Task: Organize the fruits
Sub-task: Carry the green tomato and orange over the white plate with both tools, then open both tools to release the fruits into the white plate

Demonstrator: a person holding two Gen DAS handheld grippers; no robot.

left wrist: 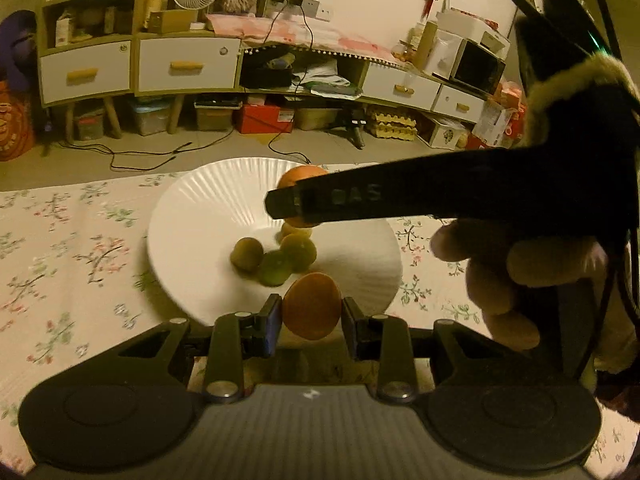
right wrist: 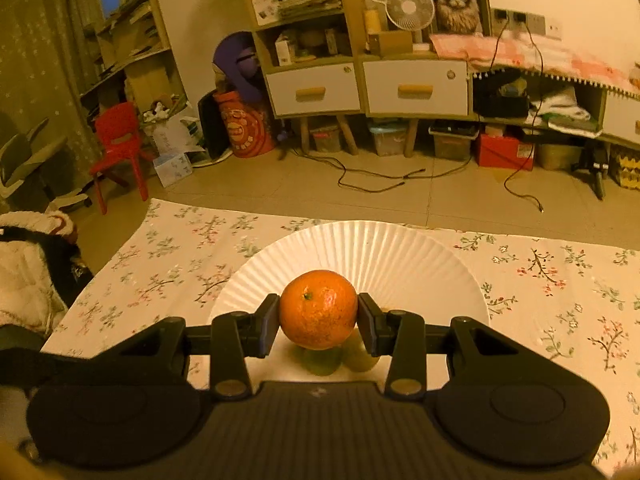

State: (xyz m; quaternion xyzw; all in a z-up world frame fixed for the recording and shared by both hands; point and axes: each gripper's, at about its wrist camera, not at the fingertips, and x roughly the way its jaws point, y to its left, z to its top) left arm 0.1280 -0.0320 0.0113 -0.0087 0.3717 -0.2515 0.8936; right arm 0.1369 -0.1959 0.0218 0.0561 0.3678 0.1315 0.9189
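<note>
- Left wrist view: my left gripper (left wrist: pixel 311 319) is clamping an orange fruit (left wrist: pixel 311 306) between both pads, holding it above the near rim of the white fluted plate (left wrist: pixel 208 204).
- Right wrist view: my right gripper (right wrist: pixel 318 320) is squeezing a mandarin (right wrist: pixel 318 309) from both sides, hovering over the same plate (right wrist: pixel 360 248).
- Green fruits (left wrist: pixel 276 258) are sitting clustered in the plate's middle, touching one another; in the right view they are peeking out just beneath my mandarin (right wrist: pixel 338 358).
- Beneath the plate, a floral tablecloth (left wrist: pixel 60 240) is covering the table.
</note>
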